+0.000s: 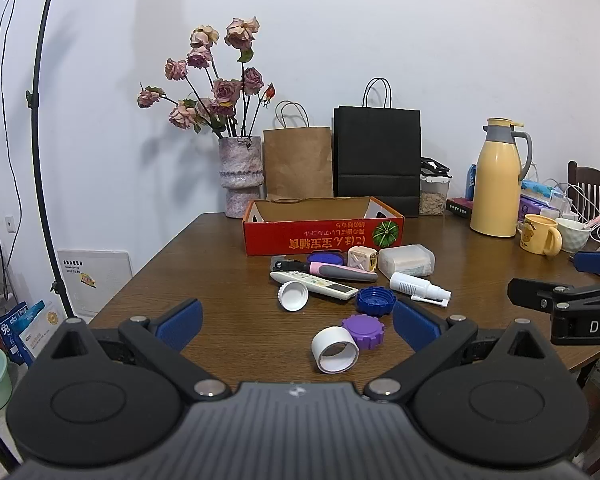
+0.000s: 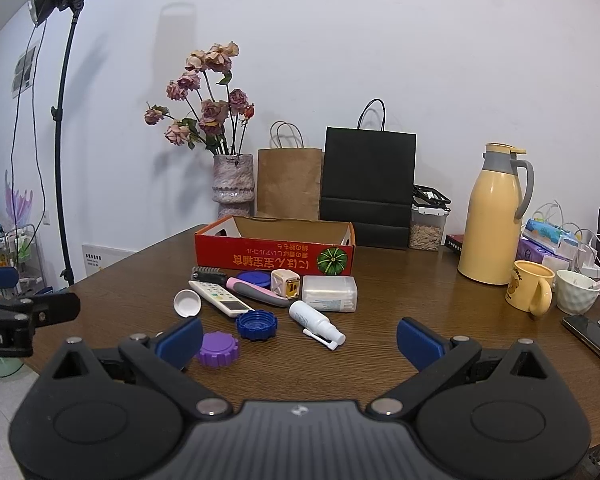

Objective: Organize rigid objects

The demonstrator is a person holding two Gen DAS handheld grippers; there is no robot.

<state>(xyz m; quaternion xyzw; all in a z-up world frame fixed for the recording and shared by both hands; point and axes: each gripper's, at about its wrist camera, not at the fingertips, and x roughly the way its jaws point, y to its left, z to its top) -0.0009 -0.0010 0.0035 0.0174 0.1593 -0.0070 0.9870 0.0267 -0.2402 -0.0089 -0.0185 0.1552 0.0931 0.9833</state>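
Rigid objects lie in a loose group on the bench (image 1: 160,280), just in front of the red box (image 1: 320,232), which looks empty. Both the left claw (image 1: 298,322) and the right claw (image 2: 300,338) have their jaws wide apart and hold nothing.

A risk, I think: the round caps can roll or slide away if one jaw pushes them, and the items touch each other, so one grasp may disturb its neighbours.

I count five caps or lids: one white cap (image 1: 293,296), two blue, one purple cap (image 1: 364,330), one white ring (image 1: 335,350). Also one remote (image 1: 314,285), one spray bottle (image 1: 418,285), one cube (image 1: 362,258), one clear case (image 1: 406,260).
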